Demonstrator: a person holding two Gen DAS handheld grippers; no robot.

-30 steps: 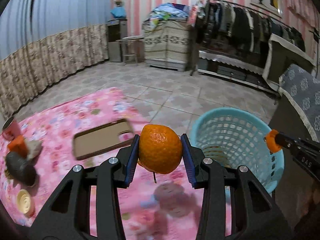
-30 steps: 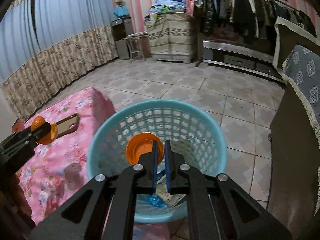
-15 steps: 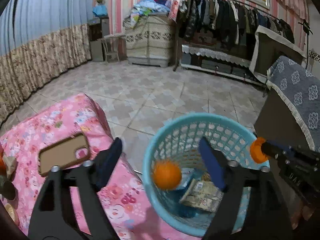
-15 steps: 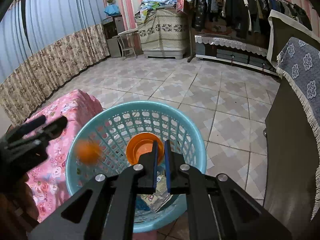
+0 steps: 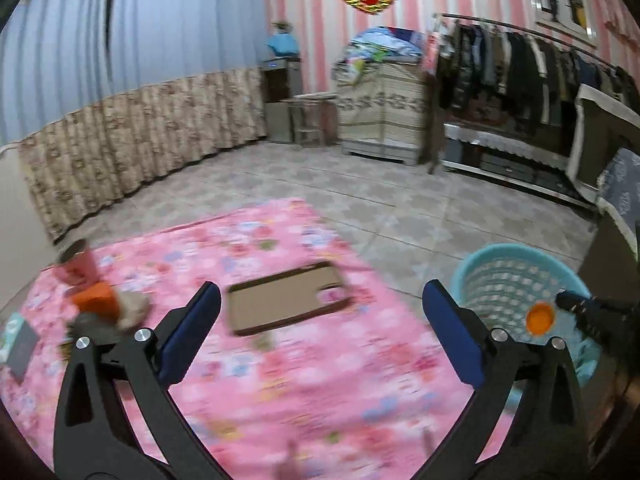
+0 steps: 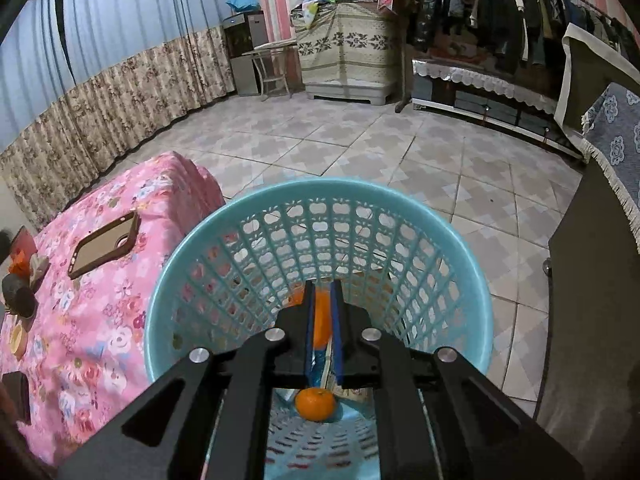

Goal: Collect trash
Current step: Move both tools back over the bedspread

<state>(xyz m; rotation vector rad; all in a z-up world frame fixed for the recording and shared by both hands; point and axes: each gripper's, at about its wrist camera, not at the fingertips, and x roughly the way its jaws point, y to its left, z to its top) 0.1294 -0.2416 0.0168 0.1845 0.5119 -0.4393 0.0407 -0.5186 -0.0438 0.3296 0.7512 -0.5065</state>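
Round orange (image 6: 315,404) inside turquoise basket (image 6: 192,240)

A counter (image 5: 320,380) draped in a pink flowered cloth (image 5: 280,232) carries a brown phone case (image 5: 288,304) near its far right side. At its left edge sit a red cup (image 5: 78,264), an orange scrap (image 5: 96,300) and a dark lump (image 6: 18,290). On the tiled floor (image 6: 360,144), just right of the counter, stands a turquoise basket (image 6: 472,264).

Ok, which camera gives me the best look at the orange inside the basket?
The right wrist view: the orange lies on the bottom of the teal basket, seen below the jaws. The left wrist view shows only the basket's rim and far wall; the orange is hidden.
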